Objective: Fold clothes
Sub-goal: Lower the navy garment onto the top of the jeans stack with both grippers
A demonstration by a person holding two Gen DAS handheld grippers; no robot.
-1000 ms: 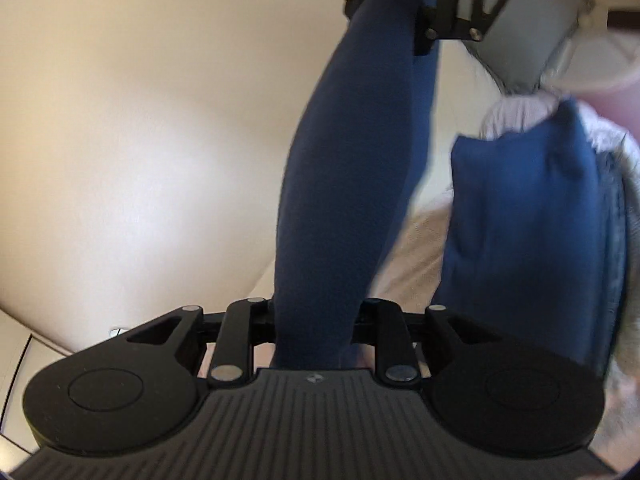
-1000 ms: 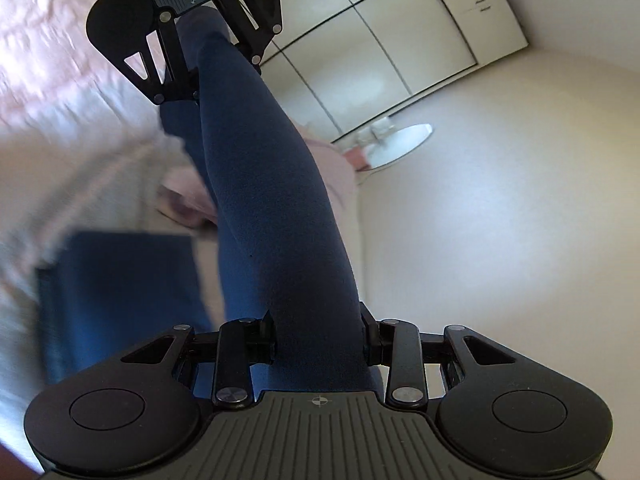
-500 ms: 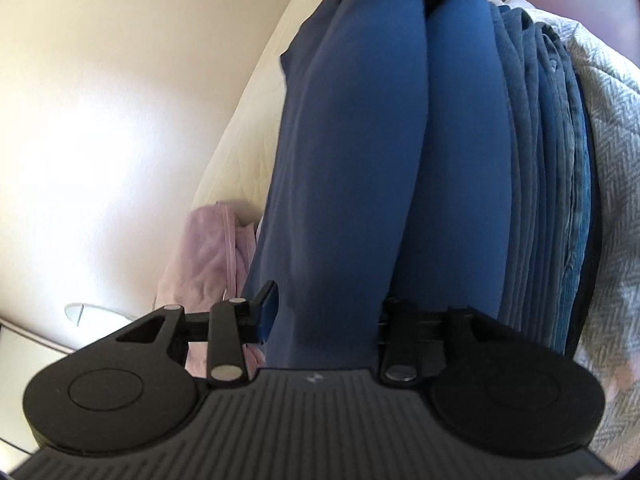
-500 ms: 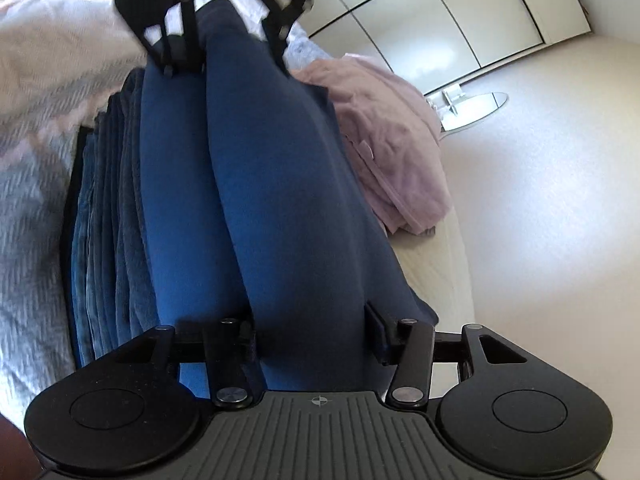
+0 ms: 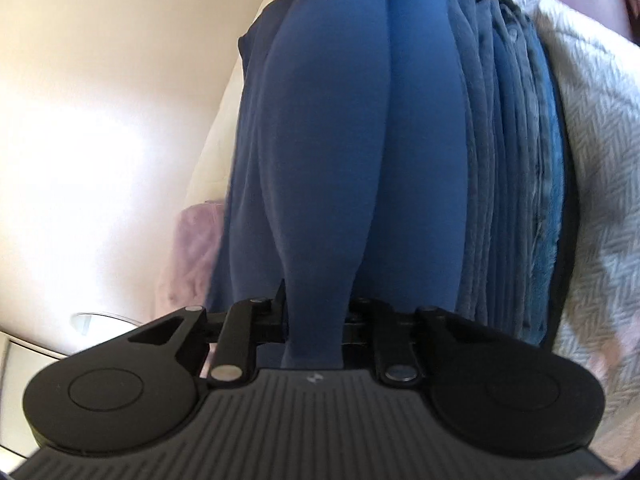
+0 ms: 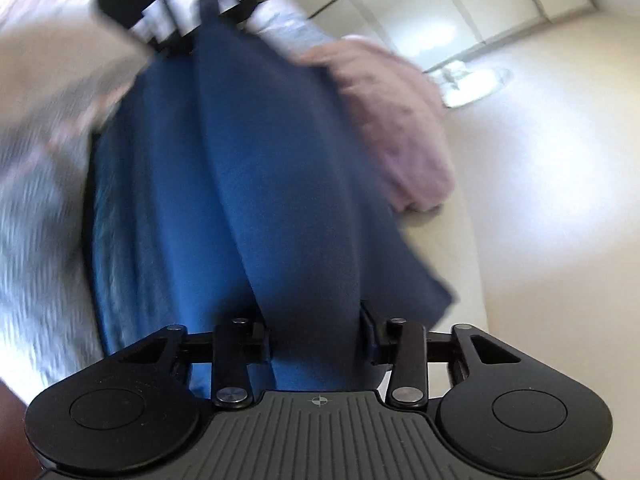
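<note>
A long blue garment [image 5: 328, 160] lies stretched between my two grippers, resting lengthwise in two rolls along a stack of folded blue clothes [image 5: 516, 180]. My left gripper [image 5: 314, 320] pinches one end, its jaws closing on a narrow bunch of fabric. In the right wrist view the same garment [image 6: 260, 180] runs away from my right gripper [image 6: 316, 336], whose jaws are closing with a thick fold filling the gap between them. The left gripper [image 6: 192, 12] shows blurred at the far end. The stack [image 6: 116, 220] lies to the left there.
A white knitted blanket [image 5: 592, 160] covers the bed beside the stack. A crumpled pink garment [image 6: 400, 128] lies near the bed's edge. Beyond it are pale floor, a white object [image 6: 472, 84] on the floor and wardrobe doors [image 6: 460, 0].
Both grippers have come down with the blue garment, from hanging in the air to lying along the folded stack. The left jaws widened, then narrowed on the fabric.
</note>
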